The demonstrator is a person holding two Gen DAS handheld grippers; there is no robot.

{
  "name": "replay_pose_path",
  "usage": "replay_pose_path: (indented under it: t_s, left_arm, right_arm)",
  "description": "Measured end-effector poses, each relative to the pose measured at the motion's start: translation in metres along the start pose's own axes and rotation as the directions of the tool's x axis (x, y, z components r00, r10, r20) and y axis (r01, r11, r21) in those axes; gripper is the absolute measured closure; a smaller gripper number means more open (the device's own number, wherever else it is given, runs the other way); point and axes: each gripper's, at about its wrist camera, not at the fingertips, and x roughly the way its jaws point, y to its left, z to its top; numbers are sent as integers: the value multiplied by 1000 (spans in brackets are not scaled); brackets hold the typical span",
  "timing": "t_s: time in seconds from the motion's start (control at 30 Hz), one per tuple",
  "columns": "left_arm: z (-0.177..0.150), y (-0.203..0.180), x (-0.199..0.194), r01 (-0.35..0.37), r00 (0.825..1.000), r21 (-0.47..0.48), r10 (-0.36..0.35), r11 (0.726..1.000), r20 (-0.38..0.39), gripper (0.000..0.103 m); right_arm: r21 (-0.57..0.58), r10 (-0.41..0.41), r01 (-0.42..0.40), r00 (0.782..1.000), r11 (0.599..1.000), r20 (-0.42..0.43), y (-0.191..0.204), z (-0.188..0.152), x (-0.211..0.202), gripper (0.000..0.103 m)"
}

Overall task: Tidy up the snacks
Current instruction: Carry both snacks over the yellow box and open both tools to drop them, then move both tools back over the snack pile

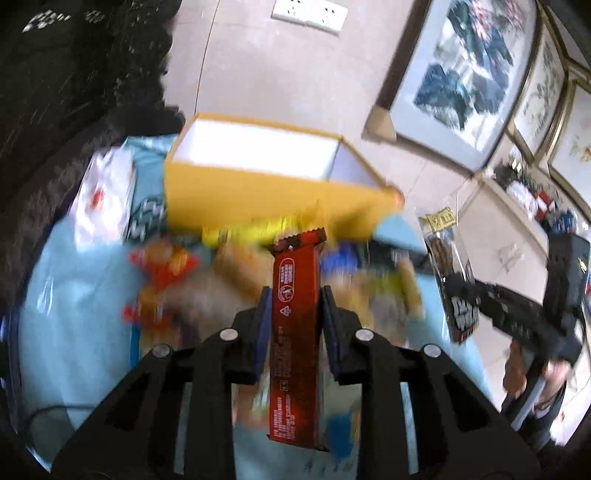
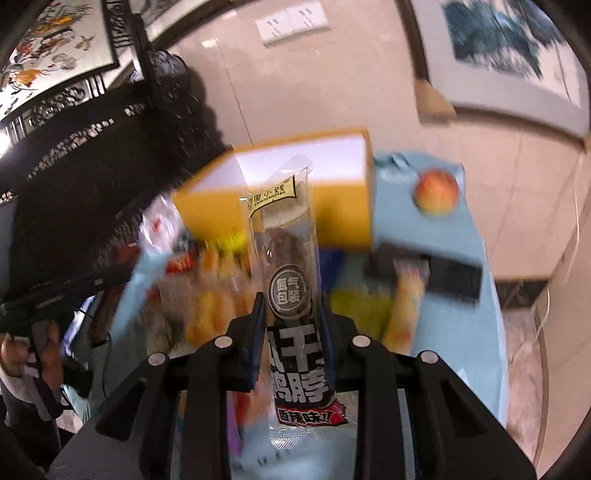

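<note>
Red snack bar [image 1: 295,332] pinched between the fingers [image 1: 263,317] of the left gripper [image 1: 295,306], held lengthwise along them above the worktop [image 1: 74,332], crimped end toward the yellow box [image 1: 273,192]. Small white print on the wrapper, too fine to read. Near end of the bar hanging low between the gripper's black arms.

Clear-and-black duck-neck packet [image 2: 291,288] clamped the same way in the right gripper [image 2: 291,314], fingers [image 2: 258,317] pressing its sides, transparent top end pointing at the yellow box [image 2: 280,199] and overlapping it in the right wrist view. Dark contents visible through the clear part; bold white characters lower down, red band near the close end.

Yellow box open-topped, pale inside, standing at the far side of the blue-covered worktop [image 2: 476,295]; floor of the box washed out by glare, contents impossible to tell. Loose snacks [image 1: 177,280] heaped in front of it, heavily blurred: orange, yellow and blue wrappers, none identifiable. Same heap [image 2: 218,306] smeared in the right wrist view too.

Right gripper [image 1: 458,284] also seen from the left wrist view at the right edge, carrying its packet [image 1: 450,273], partly cut off. White plastic bag [image 1: 103,199] left of the box. Round peach-coloured fruit [image 2: 436,192] on the cloth right of the box, a dark flat object [image 2: 443,273] nearer, blurred. Framed pictures [image 1: 465,74] and a wall socket [image 1: 310,13] behind.
</note>
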Motion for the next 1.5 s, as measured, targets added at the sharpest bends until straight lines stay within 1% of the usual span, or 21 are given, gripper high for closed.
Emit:
replay_pose_path:
  t_s: [0.07, 0.13, 0.3, 0.47, 0.53, 0.57, 0.6, 0.63, 0.67, 0.7, 0.73, 0.83, 0.9, 0.97, 1.0, 1.1, 1.17, 1.3, 1.33, 1.4, 1.5]
  left_arm:
    - [30, -2, 11, -2, 1000, -13, 2, 1000, 20, 77]
    - [71, -3, 30, -31, 999, -18, 32, 999, 43, 77]
    - [134, -1, 73, -63, 997, -37, 65, 997, 46, 77]
    - [162, 9, 126, -121, 992, -39, 122, 992, 19, 77]
    - [164, 15, 149, -139, 990, -44, 139, 989, -13, 76]
    - [163, 21, 160, -165, 986, -65, 163, 984, -36, 61]
    - [161, 24, 164, -191, 981, -82, 188, 978, -42, 24]
    - [159, 27, 164, -228, 974, -103, 226, 968, -34, 10]
    - [156, 29, 160, -255, 967, -120, 256, 960, -10, 4]
    - [152, 30, 153, -263, 962, -135, 270, 955, 31, 4]
    - [150, 30, 147, -259, 963, -137, 267, 956, 43, 4]
    - [140, 26, 127, -235, 970, -113, 239, 965, 31, 4]
    - [127, 20, 104, -231, 970, -83, 236, 970, 58, 4]
    - [111, 14, 84, -216, 971, -57, 220, 975, 89, 4]
    - [101, 10, 74, -204, 972, -48, 208, 978, 105, 4]
    - [63, 3, 45, -178, 975, -26, 180, 984, 133, 2]
    - [35, -1, 32, -178, 977, 3, 176, 984, 124, 2]
    - [-21, 0, 24, -200, 980, 84, 198, 976, 26, 2]
    - [-37, 0, 25, -207, 978, 116, 209, 971, -10, 2]
    - [-62, 3, 26, -230, 971, 142, 237, 963, -38, 2]
    - [-86, 15, 28, -222, 970, 109, 231, 969, -80, 2]
  right_arm:
    - [-28, -1, 1, 999, 1000, 32, 7, 31, 8, 76]
    - [-45, -12, 14, 999, 999, 52, 11, 63, 23, 76]
    - [-64, -84, 87, 995, 994, 59, 8, 123, 82, 76]
    - [-156, -178, 179, 984, 971, 18, 8, 148, 148, 75]
    - [-207, -201, 190, 979, 960, -36, 11, 151, 173, 72]
    - [-231, -238, 223, 971, 947, -37, 12, 153, 183, 66]
    - [-248, -255, 241, 967, 938, -26, 14, 153, 185, 60]
    - [-280, -280, 267, 960, 922, -7, 18, 150, 186, 45]
    - [-286, -294, 286, 956, 914, 17, 19, 148, 181, 39]
    - [-280, -289, 289, 956, 916, 40, 21, 146, 172, 39]
    - [-265, -274, 278, 960, 923, 52, 19, 143, 161, 39]
    - [-191, -221, 234, 971, 953, 87, 9, 132, 123, 37]
    - [-130, -165, 177, 981, 976, 98, 3, 118, 95, 28]
    - [-67, -105, 114, 987, 991, 123, -5, 100, 69, 5]
    - [-47, -88, 94, 987, 994, 132, -7, 93, 61, 2]
    - [30, -5, 1, 991, 1000, 130, -18, 61, 32, 1]
    - [59, 20, -27, 994, 998, 110, -23, 37, 21, 1]
    - [44, 20, -23, 998, 999, 54, -20, -11, 10, 1]
    - [43, 19, -21, 999, 999, 37, -19, -26, 10, 1]
    - [46, 14, -15, 1000, 999, 14, -17, -44, 10, 1]
    - [70, 21, -20, 1000, 997, -14, -17, -68, 11, 1]
